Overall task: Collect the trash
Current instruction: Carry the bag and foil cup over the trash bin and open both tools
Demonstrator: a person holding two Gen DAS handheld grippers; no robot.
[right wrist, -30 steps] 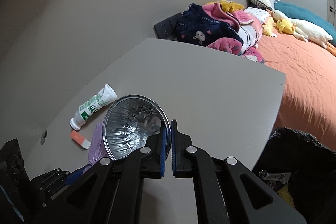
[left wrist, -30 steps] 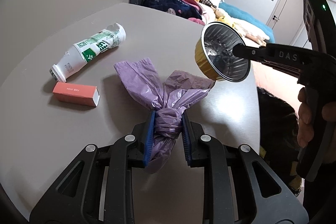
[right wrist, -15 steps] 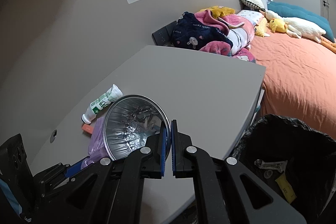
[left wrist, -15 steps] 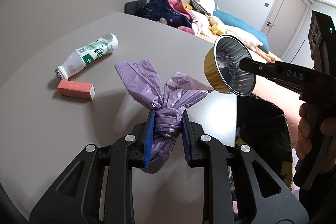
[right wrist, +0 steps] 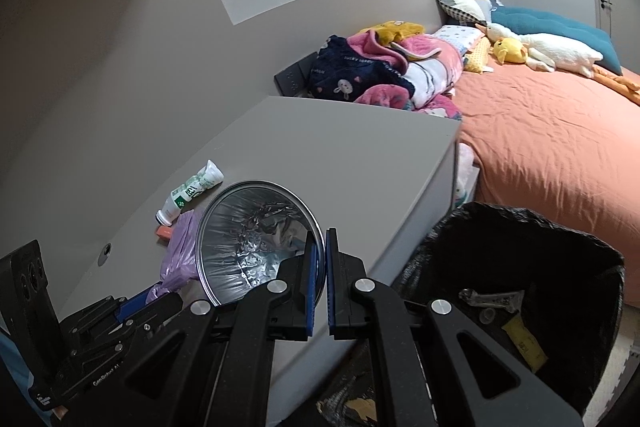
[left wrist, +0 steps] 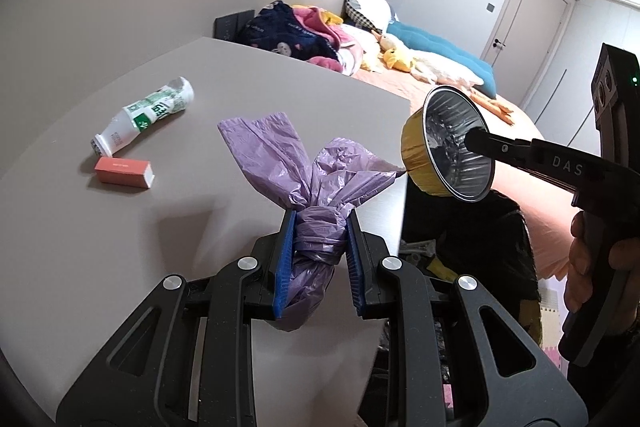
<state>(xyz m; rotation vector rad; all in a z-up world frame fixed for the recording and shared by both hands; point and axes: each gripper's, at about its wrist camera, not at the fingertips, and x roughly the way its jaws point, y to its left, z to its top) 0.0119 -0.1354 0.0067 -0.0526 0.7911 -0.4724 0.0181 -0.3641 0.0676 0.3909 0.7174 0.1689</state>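
My left gripper [left wrist: 318, 259] is shut on the knot of a tied purple plastic bag [left wrist: 308, 187] and holds it above the grey table [left wrist: 100, 247] near its right edge. My right gripper [right wrist: 320, 287] is shut on the rim of a gold foil cup [right wrist: 252, 239] with a silver inside; the cup also shows in the left wrist view [left wrist: 448, 159], held past the table edge. A bin lined with a black bag [right wrist: 520, 275] stands beside the table, below and right of the cup. A crushed white and green bottle [left wrist: 148, 115] and a small pink box [left wrist: 124, 173] lie on the table.
A bed with an orange sheet [right wrist: 552, 131] stands behind the bin, with piled clothes [right wrist: 380, 67], pillows and plush toys on it. The bin holds some trash. A wall runs along the table's left side.
Both grippers have moved back and right toward the table edge with their loads. The black bin has come fully into the right wrist view.
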